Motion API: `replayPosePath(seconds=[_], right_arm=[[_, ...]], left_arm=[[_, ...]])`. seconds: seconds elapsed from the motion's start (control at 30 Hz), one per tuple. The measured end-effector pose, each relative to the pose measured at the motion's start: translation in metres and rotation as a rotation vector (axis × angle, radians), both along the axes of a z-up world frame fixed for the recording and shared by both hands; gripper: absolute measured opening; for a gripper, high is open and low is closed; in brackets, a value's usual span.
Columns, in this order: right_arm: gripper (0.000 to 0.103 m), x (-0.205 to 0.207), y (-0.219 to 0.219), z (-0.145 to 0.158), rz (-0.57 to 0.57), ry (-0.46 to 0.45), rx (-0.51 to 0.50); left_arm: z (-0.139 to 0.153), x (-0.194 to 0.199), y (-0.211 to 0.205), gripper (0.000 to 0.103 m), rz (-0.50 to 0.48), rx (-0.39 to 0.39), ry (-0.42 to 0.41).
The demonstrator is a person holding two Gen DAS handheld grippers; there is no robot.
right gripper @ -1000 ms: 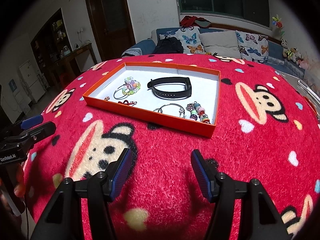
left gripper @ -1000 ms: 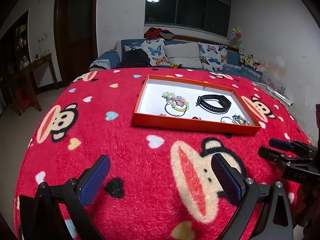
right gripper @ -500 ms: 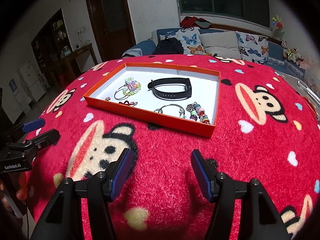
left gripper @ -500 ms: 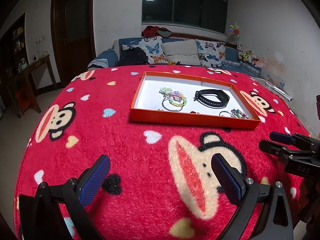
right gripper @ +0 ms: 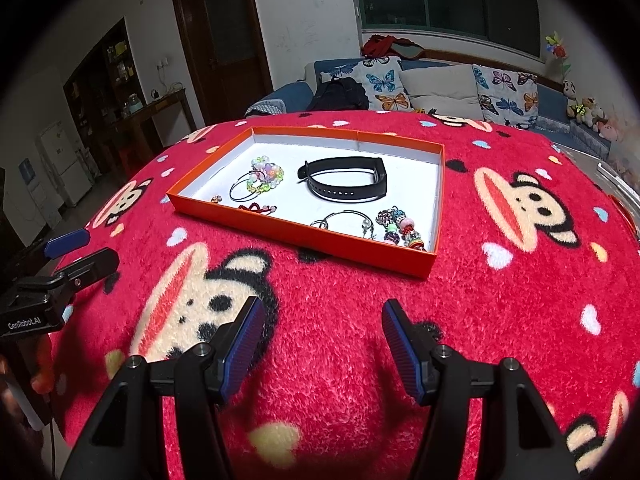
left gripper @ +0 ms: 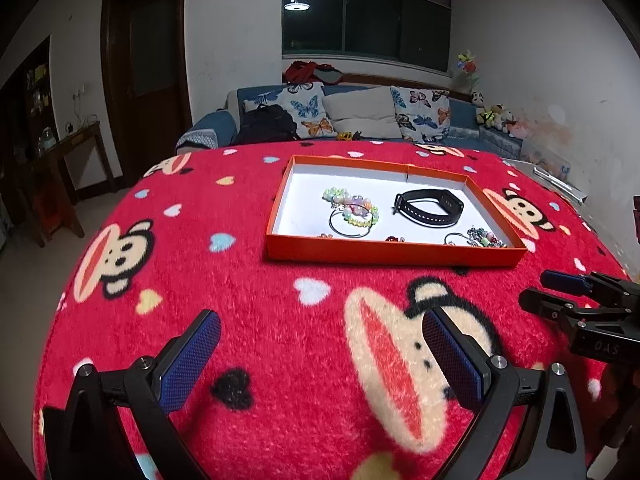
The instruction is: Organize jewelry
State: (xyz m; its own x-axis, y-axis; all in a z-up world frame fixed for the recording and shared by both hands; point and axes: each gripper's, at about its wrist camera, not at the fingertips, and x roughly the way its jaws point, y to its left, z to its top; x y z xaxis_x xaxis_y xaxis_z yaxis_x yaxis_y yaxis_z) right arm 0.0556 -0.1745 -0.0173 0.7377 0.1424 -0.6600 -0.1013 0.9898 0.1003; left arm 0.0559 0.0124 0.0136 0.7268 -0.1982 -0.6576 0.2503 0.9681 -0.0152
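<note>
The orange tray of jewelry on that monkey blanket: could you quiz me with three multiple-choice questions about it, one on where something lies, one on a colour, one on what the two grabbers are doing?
1. Where does the black wristband lie?
A. in the orange tray
B. on the blanket beside the tray
C. between the right gripper's fingers

2. What colour is the tray's inside floor?
A. red
B. white
C. blue

3. How do the left gripper and right gripper stand?
A. both open, holding nothing
B. both shut on a bracelet
C. one holds the wristband

Answers: 1 A, the band rests inside the rim. 2 B, white shows under the jewelry. 3 A, only the red blanket shows between the pads.
</note>
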Motion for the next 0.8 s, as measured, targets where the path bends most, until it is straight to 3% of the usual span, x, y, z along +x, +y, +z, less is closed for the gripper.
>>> replayPosePath(seconds=[0.8], right_arm=[[0.067,0.001,0.001,-0.001,-0.014,-0.042,-0.035]], left_arm=[[-0.016,0.010,0.007,0.103,0.006,0.001,-0.057]])
